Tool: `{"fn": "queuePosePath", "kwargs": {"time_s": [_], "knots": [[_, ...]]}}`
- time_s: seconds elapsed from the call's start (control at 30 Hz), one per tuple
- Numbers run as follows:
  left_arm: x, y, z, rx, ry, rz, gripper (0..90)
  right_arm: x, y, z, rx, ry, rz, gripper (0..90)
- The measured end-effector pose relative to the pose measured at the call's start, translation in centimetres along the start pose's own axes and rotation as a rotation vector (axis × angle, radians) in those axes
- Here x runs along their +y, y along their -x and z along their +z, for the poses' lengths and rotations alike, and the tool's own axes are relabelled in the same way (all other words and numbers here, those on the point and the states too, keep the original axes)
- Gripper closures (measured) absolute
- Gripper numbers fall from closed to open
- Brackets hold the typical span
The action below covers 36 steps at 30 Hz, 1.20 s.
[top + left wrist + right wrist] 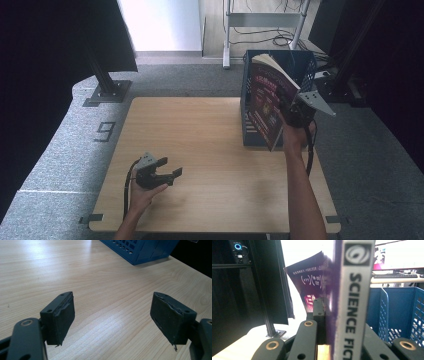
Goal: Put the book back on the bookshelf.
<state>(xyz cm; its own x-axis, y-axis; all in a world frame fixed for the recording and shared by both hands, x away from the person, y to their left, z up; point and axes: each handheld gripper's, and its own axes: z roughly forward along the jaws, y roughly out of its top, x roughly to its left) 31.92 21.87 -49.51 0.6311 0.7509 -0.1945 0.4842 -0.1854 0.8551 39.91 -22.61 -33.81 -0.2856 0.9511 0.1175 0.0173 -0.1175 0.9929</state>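
Clearly purple, the book (267, 100) bears a white spine strip reading "SCIENCE FICTION"; the right claw (292, 114) clamps it above the blue basket (305, 62), while the left claw (167, 170) gapes apart.

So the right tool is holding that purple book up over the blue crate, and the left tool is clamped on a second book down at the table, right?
Not quite. The left tool holds nothing: the left gripper view shows its jaws standing open over bare table. The rest holds: the right tool grips the purple book over the blue crate.
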Motion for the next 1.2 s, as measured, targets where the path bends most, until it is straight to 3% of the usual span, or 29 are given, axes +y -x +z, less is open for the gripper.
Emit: {"fn": "queuePosePath", "kwargs": {"time_s": [0.83, 1.0, 1.2], "knots": [[-0.1, -0.1, 0.1, -0.002, -0.001, -0.005, 19.8, -0.2, 0.4, 2.0, -0.026, -0.009, 0.005, 81.8], [-0.1, -0.1, 0.0, -0.003, -0.003, -0.005, 19.8, -0.3, 0.1, 2.7, -0.038, -0.017, -0.019, 81.8], [-0.1, -0.2, 0.0, -0.001, -0.002, -0.004, 19.8, -0.6, 0.3, 3.5, -0.043, -0.026, -0.004, 81.7]]}}
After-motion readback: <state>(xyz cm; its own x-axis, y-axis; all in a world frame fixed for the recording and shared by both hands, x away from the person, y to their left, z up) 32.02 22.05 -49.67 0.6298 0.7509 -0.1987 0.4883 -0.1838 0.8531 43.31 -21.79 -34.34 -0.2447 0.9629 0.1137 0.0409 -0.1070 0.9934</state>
